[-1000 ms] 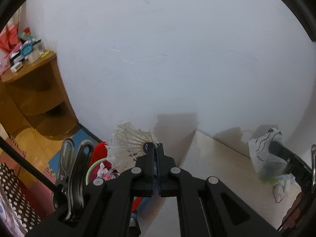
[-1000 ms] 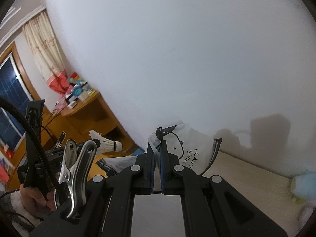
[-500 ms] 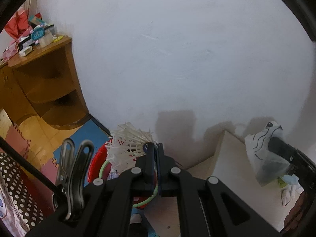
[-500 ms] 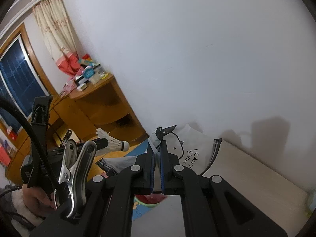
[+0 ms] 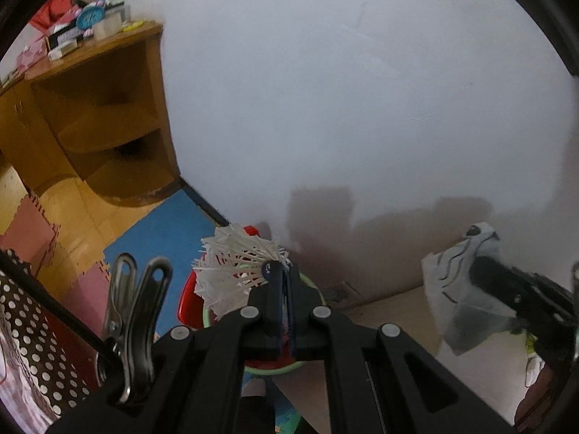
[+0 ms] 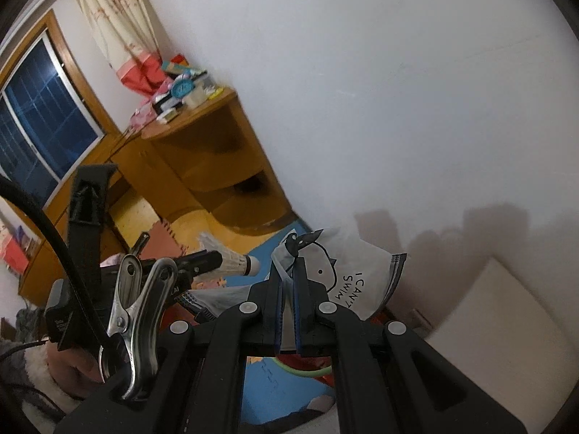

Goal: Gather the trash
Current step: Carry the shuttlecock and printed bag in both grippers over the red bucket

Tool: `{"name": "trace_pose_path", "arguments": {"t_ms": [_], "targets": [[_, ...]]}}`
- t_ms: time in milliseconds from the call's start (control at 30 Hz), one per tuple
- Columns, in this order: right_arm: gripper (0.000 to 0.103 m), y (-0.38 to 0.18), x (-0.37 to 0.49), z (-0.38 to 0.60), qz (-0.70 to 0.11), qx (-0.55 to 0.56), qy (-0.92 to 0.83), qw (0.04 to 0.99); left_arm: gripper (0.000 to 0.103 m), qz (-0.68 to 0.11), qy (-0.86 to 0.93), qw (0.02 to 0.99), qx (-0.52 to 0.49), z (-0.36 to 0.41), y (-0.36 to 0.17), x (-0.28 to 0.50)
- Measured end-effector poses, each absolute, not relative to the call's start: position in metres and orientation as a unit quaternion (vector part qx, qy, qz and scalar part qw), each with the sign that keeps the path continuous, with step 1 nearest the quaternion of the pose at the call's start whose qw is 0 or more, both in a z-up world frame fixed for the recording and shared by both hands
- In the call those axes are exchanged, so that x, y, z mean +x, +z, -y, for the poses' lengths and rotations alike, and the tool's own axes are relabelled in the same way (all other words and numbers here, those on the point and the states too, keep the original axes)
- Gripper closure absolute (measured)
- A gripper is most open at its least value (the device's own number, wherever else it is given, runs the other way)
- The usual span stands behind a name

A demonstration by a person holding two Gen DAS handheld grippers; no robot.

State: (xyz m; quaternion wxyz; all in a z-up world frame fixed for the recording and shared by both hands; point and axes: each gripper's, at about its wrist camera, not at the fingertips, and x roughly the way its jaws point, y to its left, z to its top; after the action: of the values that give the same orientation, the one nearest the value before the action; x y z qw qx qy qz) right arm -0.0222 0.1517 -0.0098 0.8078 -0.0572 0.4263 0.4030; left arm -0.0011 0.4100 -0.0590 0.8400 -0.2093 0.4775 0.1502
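Over the red bin [image 5: 188,307] with its green rim, beside the bench [image 5: 394,311], my left hand-held gripper [image 5: 284,282] is clamped on a white shuttlecock [image 5: 235,267]. To its right, my right hand-held gripper [image 6: 288,282] pinches a white printed bag [image 6: 354,282], which hangs near the wall, above the blue floor mat [image 6: 260,387].
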Motion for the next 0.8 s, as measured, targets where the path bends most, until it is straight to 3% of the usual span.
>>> {"name": "trace_pose_path", "arguments": {"t_ms": [800], "targets": [[0.098,-0.158,0.03,-0.252,-0.561,-0.084,0.364,0.739,0.102,-0.54,0.178,0.77,-0.289,-0.475,-0.2,0.016]]}}
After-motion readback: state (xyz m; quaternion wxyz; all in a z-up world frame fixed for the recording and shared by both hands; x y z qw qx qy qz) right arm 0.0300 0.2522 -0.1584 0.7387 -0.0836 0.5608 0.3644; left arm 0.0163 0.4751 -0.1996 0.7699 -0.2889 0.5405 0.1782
